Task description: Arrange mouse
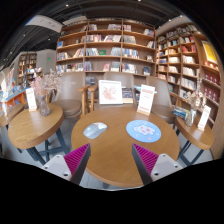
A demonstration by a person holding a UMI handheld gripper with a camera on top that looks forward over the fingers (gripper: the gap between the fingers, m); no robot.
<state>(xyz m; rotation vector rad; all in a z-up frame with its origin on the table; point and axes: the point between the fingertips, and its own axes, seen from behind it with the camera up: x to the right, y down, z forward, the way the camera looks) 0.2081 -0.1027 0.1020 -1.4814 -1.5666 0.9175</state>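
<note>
Wood: a round tabletop [112, 150] in warm brown fills the near scene, serving as the work surface.
Mouse: a small pale rounded item [96, 130] lies left of centre on the table, beyond the fingers; I judge it to be the mouse, though it is too small to be sure.
Mat: a blue round disc [144, 130] lies to its right, apart from it, likely where the mouse belongs.
Gripper: the gripper [113, 160] hangs above the near table edge, jaws spread wide with nothing between them, pink pads [77, 157] facing inward, ready for an approach.
Stands: upright display cards [110, 92] sit at the far side, turned toward a viewer.
Surroundings: bookshelves [110, 45] line the far wall; another small table [30, 122] stands left.
Stage: reaching has not yet begun.
</note>
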